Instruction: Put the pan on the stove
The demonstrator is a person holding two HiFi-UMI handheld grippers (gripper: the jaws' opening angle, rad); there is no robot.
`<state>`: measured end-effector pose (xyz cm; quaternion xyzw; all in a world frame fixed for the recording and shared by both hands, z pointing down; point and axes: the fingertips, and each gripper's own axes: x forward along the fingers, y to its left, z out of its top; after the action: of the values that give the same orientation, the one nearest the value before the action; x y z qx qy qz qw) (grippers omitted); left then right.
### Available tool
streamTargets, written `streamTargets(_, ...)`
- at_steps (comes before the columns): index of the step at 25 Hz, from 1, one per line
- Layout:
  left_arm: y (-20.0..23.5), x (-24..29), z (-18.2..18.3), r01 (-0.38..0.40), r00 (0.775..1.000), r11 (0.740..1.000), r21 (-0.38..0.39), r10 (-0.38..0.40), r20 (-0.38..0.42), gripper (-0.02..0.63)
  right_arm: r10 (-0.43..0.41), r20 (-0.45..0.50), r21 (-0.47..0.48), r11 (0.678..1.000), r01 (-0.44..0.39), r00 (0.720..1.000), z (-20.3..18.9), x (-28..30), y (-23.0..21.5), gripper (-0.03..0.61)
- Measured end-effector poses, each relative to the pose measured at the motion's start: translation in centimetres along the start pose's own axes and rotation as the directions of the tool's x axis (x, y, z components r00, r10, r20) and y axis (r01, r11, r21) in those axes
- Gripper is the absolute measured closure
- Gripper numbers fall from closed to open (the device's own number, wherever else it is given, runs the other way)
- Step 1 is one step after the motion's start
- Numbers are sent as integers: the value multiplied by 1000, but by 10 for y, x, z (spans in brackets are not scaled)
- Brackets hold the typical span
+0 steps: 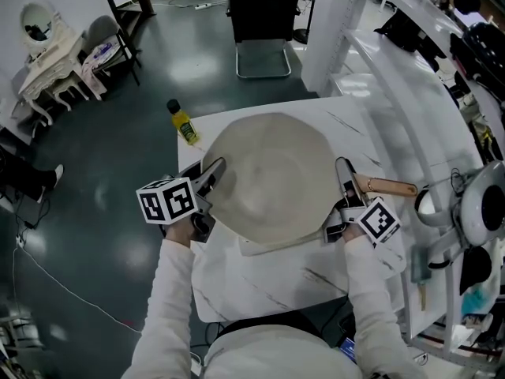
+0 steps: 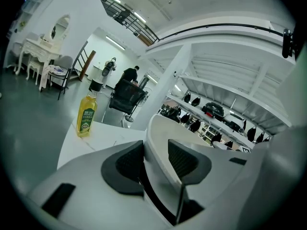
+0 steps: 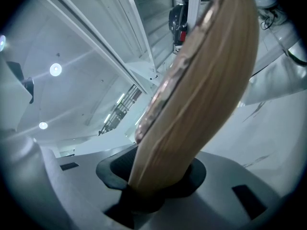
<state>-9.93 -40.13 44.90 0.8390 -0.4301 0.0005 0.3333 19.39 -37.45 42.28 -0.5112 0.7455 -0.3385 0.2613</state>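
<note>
While a bottle of yellow oil (image 1: 183, 124) stands at the far left corner of the white surface (image 1: 268, 279), the rim of the pan (image 1: 272, 176) is clamped by the left hand-held gripper (image 1: 211, 172). The pan is held over the middle of that surface, and its wooden handle (image 1: 390, 186) is gripped by the right hand-held gripper (image 1: 344, 172).

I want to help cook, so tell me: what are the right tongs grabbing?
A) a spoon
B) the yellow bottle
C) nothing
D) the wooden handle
D: in the right gripper view the right tongs are clamped on the wooden handle of the pan.
</note>
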Motion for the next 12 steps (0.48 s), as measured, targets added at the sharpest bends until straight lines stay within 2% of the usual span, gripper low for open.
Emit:
streamTargets(3,3,7,2,0,1000,1000,4,0,3,446,7,3,17,1000,-7,1000,0,6,-4,416)
streamTargets(7,5,16,3,3,1000,1000,5,-3,7,446,16,10,-13,1000,-16,1000,5,13,-11,416)
streamTargets(12,10,25,5,-3,1000,1000,4,3,8,446,12,15,23,1000,-12,1000,6,22,-17,417)
